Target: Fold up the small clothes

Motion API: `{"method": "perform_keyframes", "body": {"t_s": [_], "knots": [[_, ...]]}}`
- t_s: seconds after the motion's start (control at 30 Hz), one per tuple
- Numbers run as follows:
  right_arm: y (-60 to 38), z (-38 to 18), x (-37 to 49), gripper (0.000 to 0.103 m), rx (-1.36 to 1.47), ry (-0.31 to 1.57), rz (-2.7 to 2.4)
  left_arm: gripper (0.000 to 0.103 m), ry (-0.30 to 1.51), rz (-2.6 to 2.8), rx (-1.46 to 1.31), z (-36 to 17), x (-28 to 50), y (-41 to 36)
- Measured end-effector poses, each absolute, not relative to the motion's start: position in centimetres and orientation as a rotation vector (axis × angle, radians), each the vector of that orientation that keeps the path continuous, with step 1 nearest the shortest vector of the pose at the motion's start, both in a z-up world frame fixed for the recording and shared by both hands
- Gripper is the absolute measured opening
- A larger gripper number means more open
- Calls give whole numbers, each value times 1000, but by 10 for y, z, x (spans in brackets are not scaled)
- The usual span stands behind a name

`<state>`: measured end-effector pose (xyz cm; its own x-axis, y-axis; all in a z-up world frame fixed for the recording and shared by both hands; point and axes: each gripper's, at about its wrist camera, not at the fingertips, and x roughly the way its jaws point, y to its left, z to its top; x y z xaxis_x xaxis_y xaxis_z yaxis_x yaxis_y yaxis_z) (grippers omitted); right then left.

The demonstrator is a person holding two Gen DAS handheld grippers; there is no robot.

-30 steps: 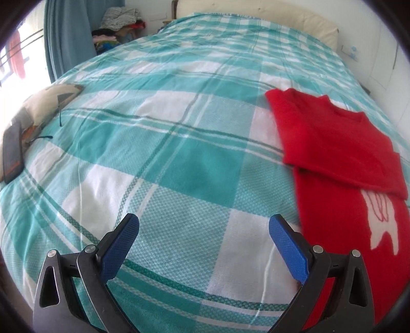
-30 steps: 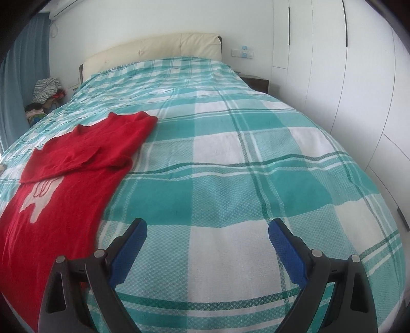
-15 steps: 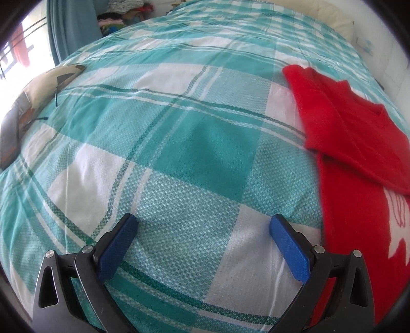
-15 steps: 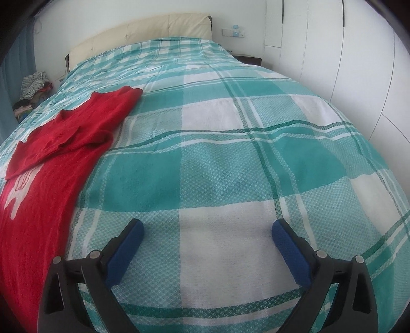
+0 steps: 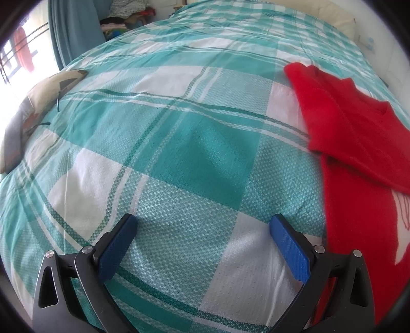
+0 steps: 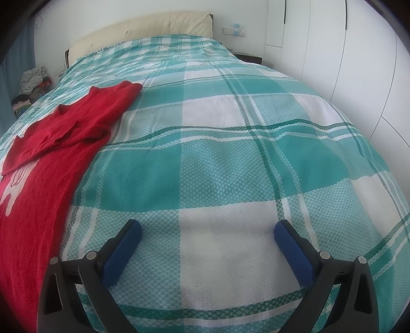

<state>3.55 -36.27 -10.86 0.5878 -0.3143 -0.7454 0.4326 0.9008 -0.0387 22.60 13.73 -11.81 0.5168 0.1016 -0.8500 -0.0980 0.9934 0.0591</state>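
A red sweater (image 5: 358, 158) lies spread on the bed (image 5: 194, 143), whose teal and white checked cover fills both views. In the left wrist view the sweater runs off the right edge of the picture, so its far side and hem are cut off; in the right wrist view it (image 6: 46, 158) runs off the left edge and the bottom. Its upper part is folded down over the body, and the fold covers the top of a white motif (image 6: 11, 188) on the chest. Only a piece of that motif shows in either view, too little to tell what it pictures; no letters, label or brand can be read on the sweater.

The left tongs (image 5: 203, 225) stand wide, blue pads apart over bare cover just beside the sweater's near edge, nothing between them. The right tongs (image 6: 207, 230) are wide too, their jaws opening at this moment, over bare cover on the sweater's other side, with nothing between them.

Well away from the sweater, a beige cushion (image 5: 48, 89) lies at the bed's edge, partly cut off. Beyond the bed's far corner a pile of clothes (image 5: 128, 10) is too small and blurred to sort out. The padded headboard (image 6: 143, 32) stands at the bed's far end.
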Motion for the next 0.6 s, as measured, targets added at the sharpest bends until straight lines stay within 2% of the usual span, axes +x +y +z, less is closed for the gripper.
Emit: {"method": "perform_keyframes", "body": {"t_s": [0.6], "knots": [[-361,-112,41,103,131,838,-452,103,1003,149,36,-122,228,131]]}}
